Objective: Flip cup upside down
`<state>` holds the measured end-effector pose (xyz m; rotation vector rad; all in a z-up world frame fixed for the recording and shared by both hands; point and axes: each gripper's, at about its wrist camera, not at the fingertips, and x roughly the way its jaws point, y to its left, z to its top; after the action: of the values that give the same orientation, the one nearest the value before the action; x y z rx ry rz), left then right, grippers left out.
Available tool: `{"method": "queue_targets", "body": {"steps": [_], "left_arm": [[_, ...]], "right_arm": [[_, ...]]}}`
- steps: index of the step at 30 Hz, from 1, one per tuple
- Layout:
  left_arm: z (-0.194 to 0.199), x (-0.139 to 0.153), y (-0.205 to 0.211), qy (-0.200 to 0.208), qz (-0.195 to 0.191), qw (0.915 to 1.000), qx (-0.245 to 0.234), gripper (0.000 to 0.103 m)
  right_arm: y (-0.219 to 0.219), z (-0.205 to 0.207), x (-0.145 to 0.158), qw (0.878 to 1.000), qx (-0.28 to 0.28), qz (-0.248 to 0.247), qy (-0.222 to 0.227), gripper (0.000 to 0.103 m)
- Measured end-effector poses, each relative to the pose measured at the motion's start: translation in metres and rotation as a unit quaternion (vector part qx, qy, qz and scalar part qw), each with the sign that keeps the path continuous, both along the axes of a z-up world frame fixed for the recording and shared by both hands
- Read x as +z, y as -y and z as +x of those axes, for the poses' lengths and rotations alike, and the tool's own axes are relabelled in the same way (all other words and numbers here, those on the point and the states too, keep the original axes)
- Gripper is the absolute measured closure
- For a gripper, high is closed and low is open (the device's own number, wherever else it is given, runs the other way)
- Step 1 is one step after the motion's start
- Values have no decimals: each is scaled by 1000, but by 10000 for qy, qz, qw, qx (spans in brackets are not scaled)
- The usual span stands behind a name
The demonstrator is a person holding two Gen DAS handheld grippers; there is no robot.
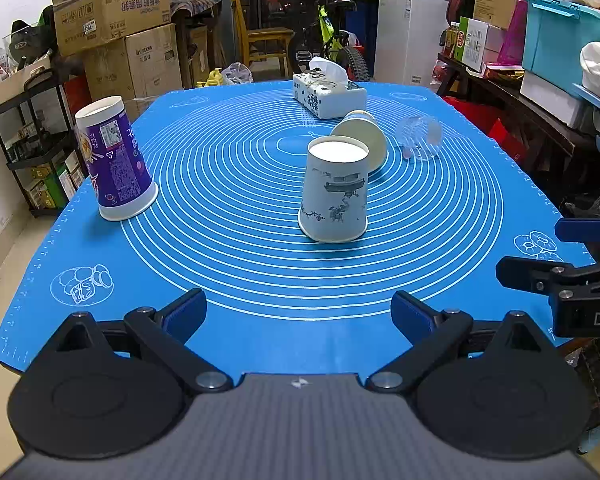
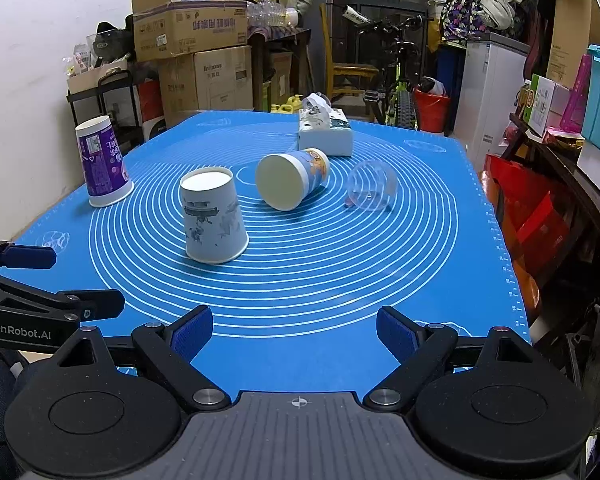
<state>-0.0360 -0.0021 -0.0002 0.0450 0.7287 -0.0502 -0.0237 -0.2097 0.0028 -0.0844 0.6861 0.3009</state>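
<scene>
Here the white cup stands vertical, mouth down; both grippers' fingers spread, holding nothing.

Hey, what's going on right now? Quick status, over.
Both grippers, left and right, open, empty. Purple paper cup and ink-print white paper cup already inverted; orange-print cup, clear plastic cup on sides. Path unobstructed.

Setting: household storage room or garage. Evidence: stacked cardboard cartons against a white wall; black shelving rack of small goods; bicycle; wooden chair; white chest freezer; teal plastic storage bin; red bucket; hanging clothes and bags. Desk covered by blue baking mat with concentric rings.
</scene>
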Motion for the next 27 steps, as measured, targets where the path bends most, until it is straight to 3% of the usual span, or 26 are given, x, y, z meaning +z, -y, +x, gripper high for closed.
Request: {"method": "queue_targets", "body": {"steps": [27], "left_arm": [[0, -2, 0, -14, 10, 10000, 1, 5]], "right_arm": [[2, -2, -6, 10000, -24, 26, -48, 13]]}}
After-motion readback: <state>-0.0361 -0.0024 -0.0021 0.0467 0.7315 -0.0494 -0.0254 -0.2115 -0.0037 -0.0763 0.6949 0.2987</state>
